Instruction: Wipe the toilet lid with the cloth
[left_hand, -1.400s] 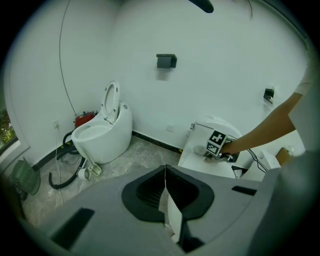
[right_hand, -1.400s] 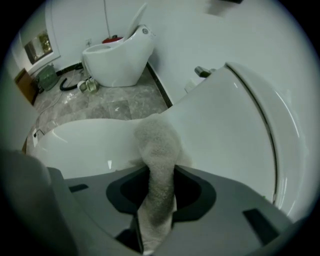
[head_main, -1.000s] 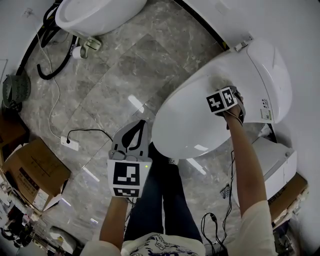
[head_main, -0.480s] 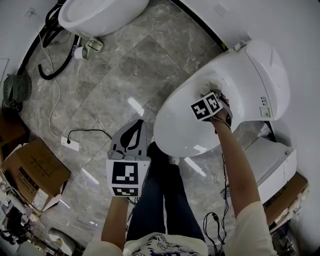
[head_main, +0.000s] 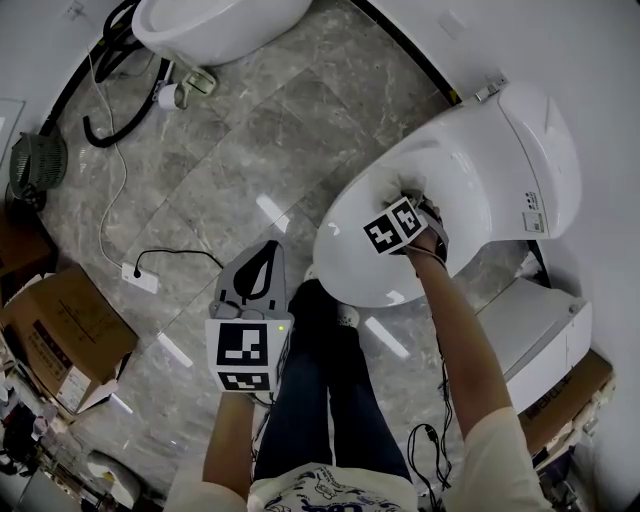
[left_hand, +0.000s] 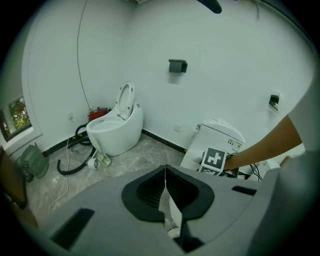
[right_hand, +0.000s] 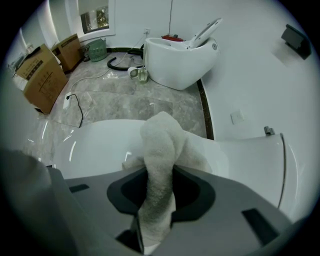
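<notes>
Right gripper (right_hand: 156, 215) is clamping a bunched off-white terry cloth (right_hand: 160, 145); the cloth is touching the glossy white closed toilet lid (head_main: 470, 150) just ahead of its jaws. Left gripper (left_hand: 165, 187) is hovering with jaws together, gripping nothing, grey marble floor (head_main: 240, 150) below it.

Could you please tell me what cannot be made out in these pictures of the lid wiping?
- Contact between the cloth and the toilet lid: in the head view the right tongs cover it; in the right gripper view the cloth itself does.
- Print on the toilet's side label: too small in the head view.
- Cardboard box: cut off by the head view's left edge.
</notes>
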